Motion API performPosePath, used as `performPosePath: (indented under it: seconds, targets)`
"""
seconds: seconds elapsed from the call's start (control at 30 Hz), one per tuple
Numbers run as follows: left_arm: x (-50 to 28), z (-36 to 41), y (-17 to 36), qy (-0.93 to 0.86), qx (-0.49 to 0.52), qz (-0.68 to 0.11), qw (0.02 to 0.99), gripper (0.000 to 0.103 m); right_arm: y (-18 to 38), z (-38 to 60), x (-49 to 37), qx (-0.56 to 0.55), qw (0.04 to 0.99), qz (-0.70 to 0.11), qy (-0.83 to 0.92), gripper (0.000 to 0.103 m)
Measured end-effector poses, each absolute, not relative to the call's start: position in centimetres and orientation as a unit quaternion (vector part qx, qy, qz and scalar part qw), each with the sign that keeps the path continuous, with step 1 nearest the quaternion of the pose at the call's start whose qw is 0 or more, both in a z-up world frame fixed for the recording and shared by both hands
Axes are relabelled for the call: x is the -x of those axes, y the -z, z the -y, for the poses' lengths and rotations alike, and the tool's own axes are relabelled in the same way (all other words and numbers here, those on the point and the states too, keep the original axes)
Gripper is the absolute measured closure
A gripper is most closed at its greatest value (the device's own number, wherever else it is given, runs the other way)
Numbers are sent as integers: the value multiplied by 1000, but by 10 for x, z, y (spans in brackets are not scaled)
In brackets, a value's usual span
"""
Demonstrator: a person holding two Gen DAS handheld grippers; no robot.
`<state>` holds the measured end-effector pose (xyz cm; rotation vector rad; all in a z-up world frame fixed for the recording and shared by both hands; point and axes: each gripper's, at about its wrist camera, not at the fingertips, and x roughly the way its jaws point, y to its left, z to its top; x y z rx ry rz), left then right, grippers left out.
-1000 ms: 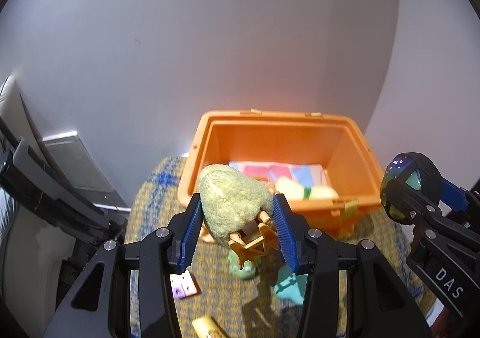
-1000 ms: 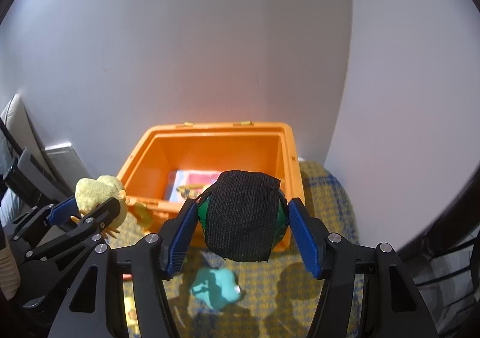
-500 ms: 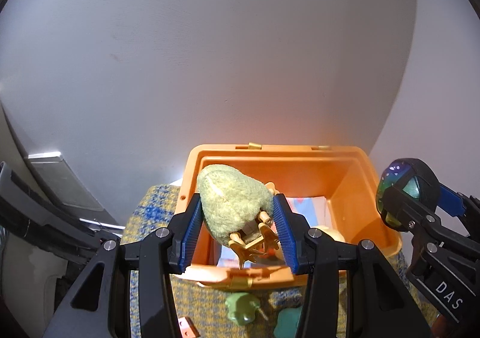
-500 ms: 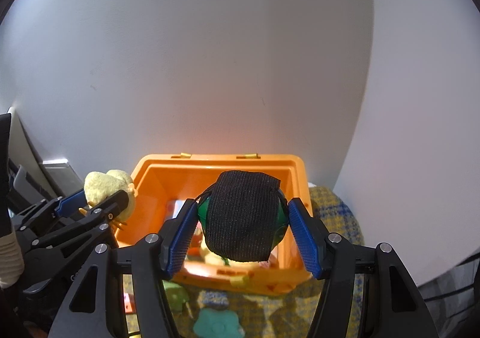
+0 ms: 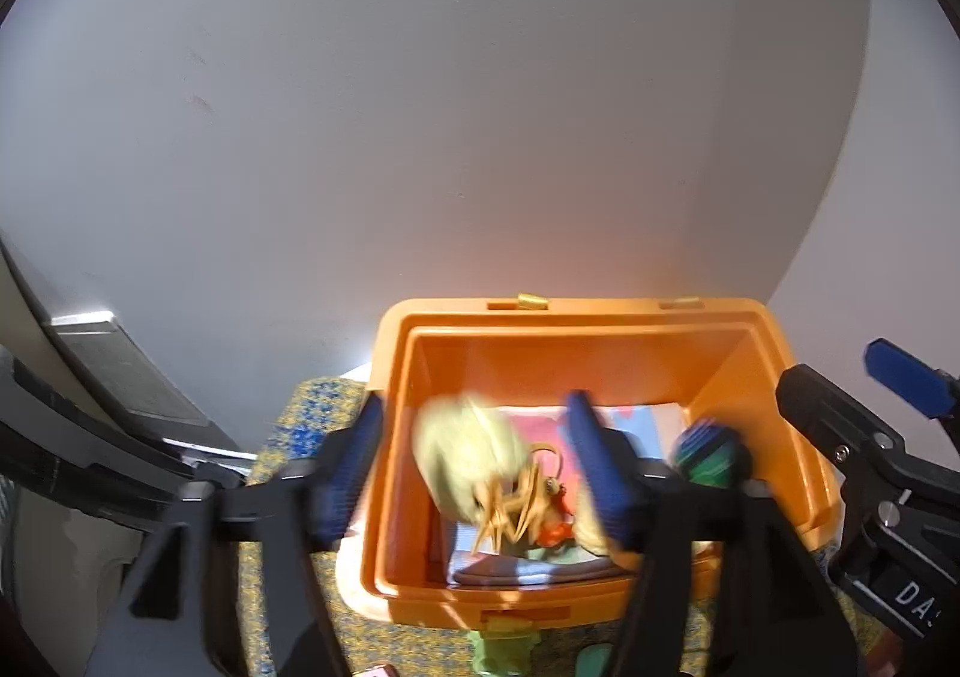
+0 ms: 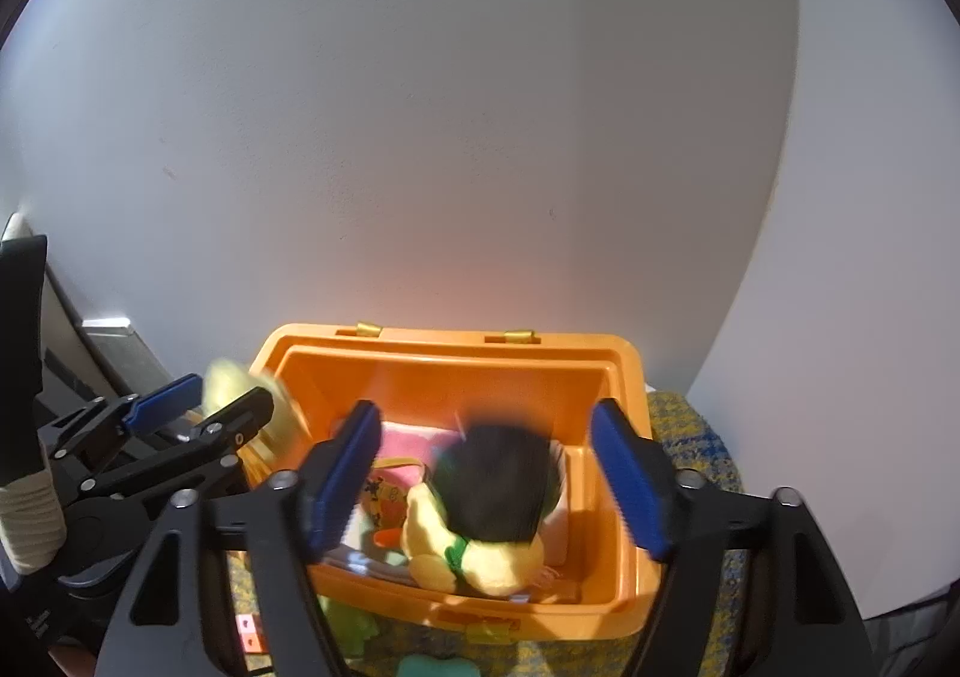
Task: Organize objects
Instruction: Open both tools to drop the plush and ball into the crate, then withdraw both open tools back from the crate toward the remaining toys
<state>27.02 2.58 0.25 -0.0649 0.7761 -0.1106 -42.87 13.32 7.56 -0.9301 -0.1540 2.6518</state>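
An orange plastic bin (image 5: 420,497) (image 6: 624,377) stands on a yellow-blue cloth against the wall. My left gripper (image 5: 474,473) is open over the bin's left side. A yellow-green plush chick (image 5: 468,455) with orange feet is blurred between its jaws and touches neither one. My right gripper (image 6: 492,485) is open over the bin. A dark green-black ball (image 6: 501,482) is blurred between its jaws, free of them; it also shows in the left wrist view (image 5: 711,449). Another yellow plush toy (image 6: 474,557) and a colourful book lie in the bin.
Small toys lie on the cloth in front of the bin: a green one (image 5: 504,647) (image 6: 354,635), a teal one (image 6: 435,666) and a small pink-orange block (image 6: 249,634). A dark frame (image 5: 72,437) stands at the left. White walls meet behind the bin.
Both grippers moved forward over the bin and opened. The plush chick and the ball have come free of the jaws and are blurred over the bin.
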Motion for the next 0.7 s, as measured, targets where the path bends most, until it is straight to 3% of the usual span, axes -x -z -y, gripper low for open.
performPosePath:
  seconds: [0.13, 0.33, 0.7]
  targets:
    - [-263, -28, -7, 31, 24, -369, 929, 16, -77, -131, 425, 325, 175, 56, -928, 16]
    - [-251, -36, -8, 20, 31, -374, 927, 11, -80, -131, 413, 319, 196, 49, -926, 8]
    - [-207, -50, -11, 14, 35, -363, 931, 3, -70, -117, 382, 311, 200, 44, -928, 6]
